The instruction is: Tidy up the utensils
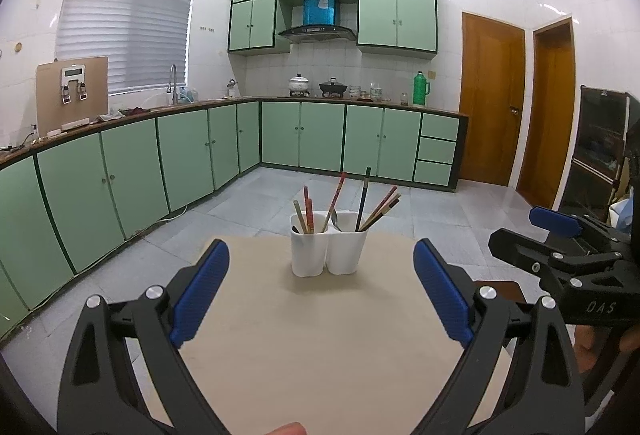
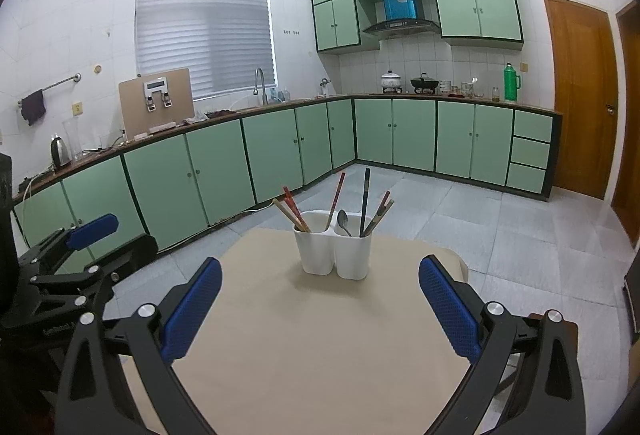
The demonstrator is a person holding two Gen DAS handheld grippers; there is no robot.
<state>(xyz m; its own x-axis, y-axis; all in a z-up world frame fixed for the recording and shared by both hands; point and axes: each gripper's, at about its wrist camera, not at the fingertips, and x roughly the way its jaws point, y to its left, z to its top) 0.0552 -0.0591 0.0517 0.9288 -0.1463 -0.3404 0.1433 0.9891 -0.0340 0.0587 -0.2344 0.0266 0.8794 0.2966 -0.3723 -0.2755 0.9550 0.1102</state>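
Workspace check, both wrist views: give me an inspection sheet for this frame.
Surface: beige table, bare apart from the holder.
Job's things: white two-compartment holder upright; chopsticks in both compartments, spoon in the right one.
Clutter: nothing seen on the table.
Grippers: left tool open, empty; right tool open, empty; both short of the holder.
Cables: cord along the floor by the cabinets.
Surroundings: green kitchen cabinets, grey tiled floor, wooden door.
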